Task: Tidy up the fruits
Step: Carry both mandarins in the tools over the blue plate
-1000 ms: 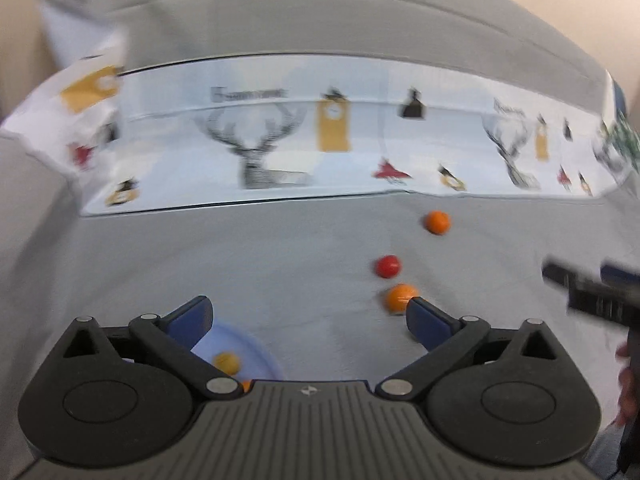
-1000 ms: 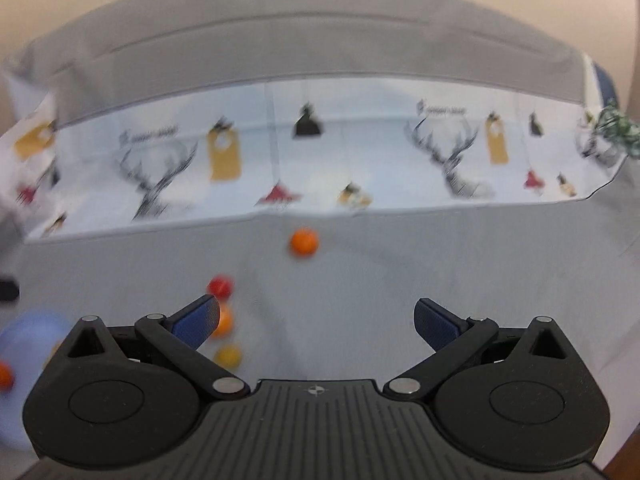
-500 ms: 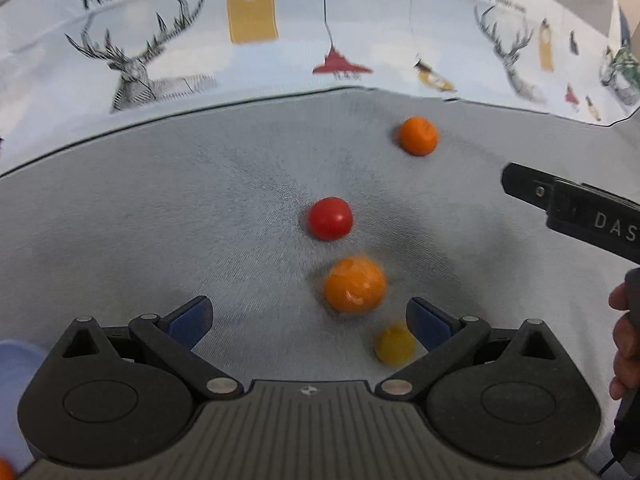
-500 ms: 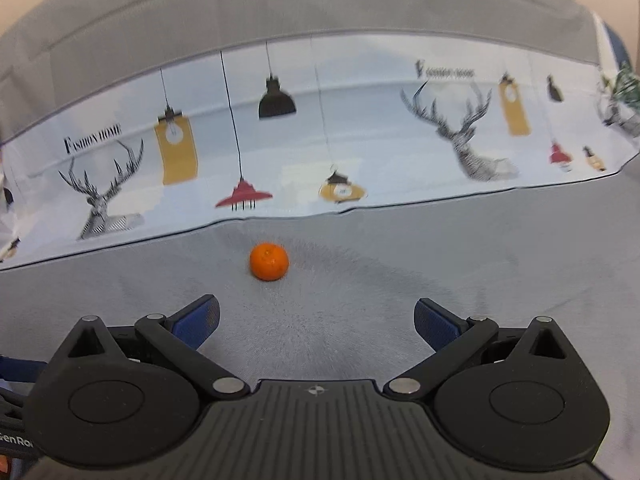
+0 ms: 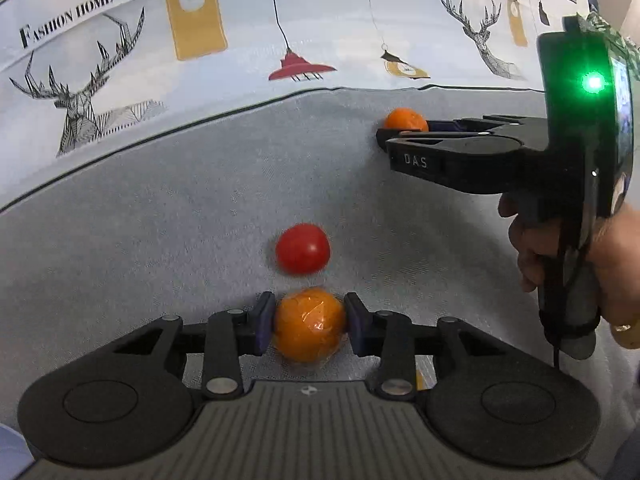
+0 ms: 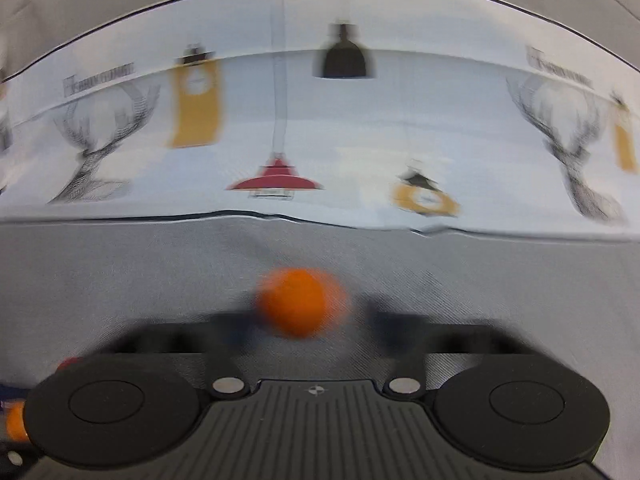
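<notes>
My left gripper point(image 5: 308, 322) is shut on a wrapped orange point(image 5: 308, 324) low over the grey cloth. A red tomato point(image 5: 303, 249) lies just beyond it. In the left wrist view my right gripper point(image 5: 394, 130) reaches in from the right around a small tangerine point(image 5: 405, 119) near the printed cloth. In the blurred right wrist view the tangerine point(image 6: 300, 306) sits between my right gripper's point(image 6: 308, 320) fingers, which have come in close to it; contact is unclear from the blur.
A printed cloth with deer and lamps point(image 5: 240, 40) lies behind the fruits. A sliver of a yellow fruit point(image 5: 419, 380) shows under the left gripper. A pale blue plate edge point(image 5: 10, 446) is at bottom left.
The left gripper moved forward and closed on the wrapped orange. The right gripper advanced to the tangerine and its fingers came in around it.
</notes>
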{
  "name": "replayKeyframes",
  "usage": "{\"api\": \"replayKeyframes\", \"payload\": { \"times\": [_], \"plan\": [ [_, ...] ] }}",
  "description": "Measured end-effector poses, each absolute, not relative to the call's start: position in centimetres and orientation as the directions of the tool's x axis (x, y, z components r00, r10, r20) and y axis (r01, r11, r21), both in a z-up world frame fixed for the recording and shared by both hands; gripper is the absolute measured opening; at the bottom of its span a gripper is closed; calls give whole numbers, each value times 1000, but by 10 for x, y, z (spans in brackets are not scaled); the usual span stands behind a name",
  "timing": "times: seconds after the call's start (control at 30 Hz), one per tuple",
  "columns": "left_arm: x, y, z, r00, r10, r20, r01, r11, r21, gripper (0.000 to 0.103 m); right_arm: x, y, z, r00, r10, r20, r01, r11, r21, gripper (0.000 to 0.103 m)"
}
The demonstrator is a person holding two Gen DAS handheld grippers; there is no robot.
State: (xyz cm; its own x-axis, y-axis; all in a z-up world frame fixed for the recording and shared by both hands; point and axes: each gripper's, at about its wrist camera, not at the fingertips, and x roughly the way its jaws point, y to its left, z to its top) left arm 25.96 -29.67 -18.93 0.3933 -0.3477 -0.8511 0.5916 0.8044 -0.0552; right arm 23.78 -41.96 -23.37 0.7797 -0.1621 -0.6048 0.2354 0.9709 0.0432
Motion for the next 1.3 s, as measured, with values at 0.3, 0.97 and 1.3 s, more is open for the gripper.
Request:
{"api": "replayKeyframes", "payload": {
  "times": [0.3,0.97,1.3],
  "plan": [
    [227,-223,-127,475,-302,-826,451,890,-65,41,151,-406,-177,810,-197,-552,313,942,123,37],
    [30,-29,-7,649,-211,-731,239,969,-67,41,-62,-181,-56,841,177,-512,-57,969,242,37],
    [-11,8,9,701,-248,-669,235,966,-111,41,-99,-133,-39,840,176,-513,-96,979,179,37]
  ]
}}
